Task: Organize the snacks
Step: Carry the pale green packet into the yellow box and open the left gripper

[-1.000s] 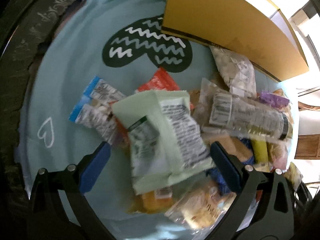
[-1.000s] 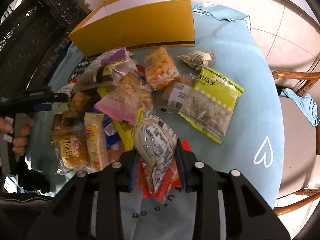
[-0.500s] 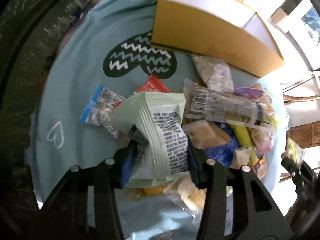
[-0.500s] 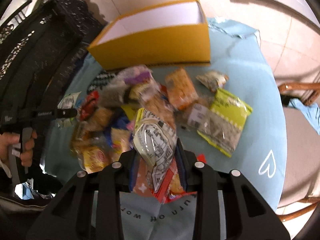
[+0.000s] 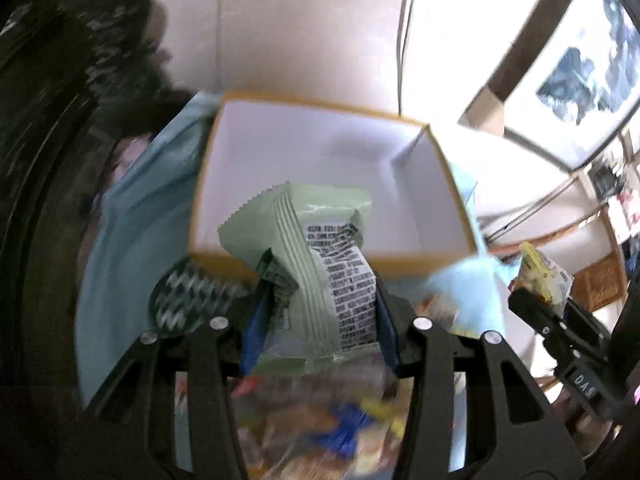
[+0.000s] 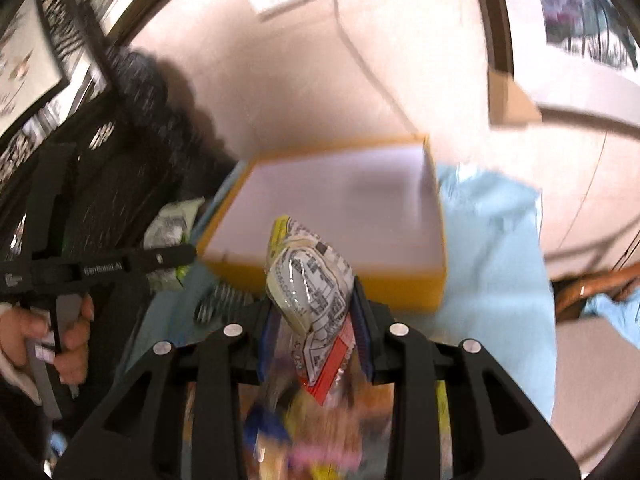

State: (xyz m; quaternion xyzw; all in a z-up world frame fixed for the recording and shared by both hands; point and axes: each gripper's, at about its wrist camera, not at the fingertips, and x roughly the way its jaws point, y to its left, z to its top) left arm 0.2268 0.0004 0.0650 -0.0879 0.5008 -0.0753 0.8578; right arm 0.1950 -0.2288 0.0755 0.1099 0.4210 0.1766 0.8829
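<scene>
A: What is held between the blue pads of the left gripper [image 5: 318, 312]?

B: A pale green packet [image 5: 320, 264] is pinched there near its lower half, its serrated top seam raised toward the box [image 5: 424, 256]. The right gripper [image 6: 316, 316] is likewise closed on a clear printed pouch [image 6: 310, 284], with a red-edged packet [image 6: 332, 364] caught below it between the same pads.

A: And where are the packets relative to the box?

B: Both are carried above the near yellow wall, just in front of the open white interior, which appears empty. The box is set on the blue cloth [image 6: 492, 240]. The remaining snack pile [image 5: 320, 432] is seen only as a blur beneath the grippers.

A: What could go wrong from here?

B: The green packet is gripped low and is crumpled, so it could be tipped or slipped out before the wall is cleared. The red-edged packet seems only partly trapped and might be dropped short, onto the cloth. The two grippers are brought close together, as the left wrist view shows, so a collision over the box is possible. The near wall could also be struck if the packets are lowered too early, and the light box pushed away.
</scene>
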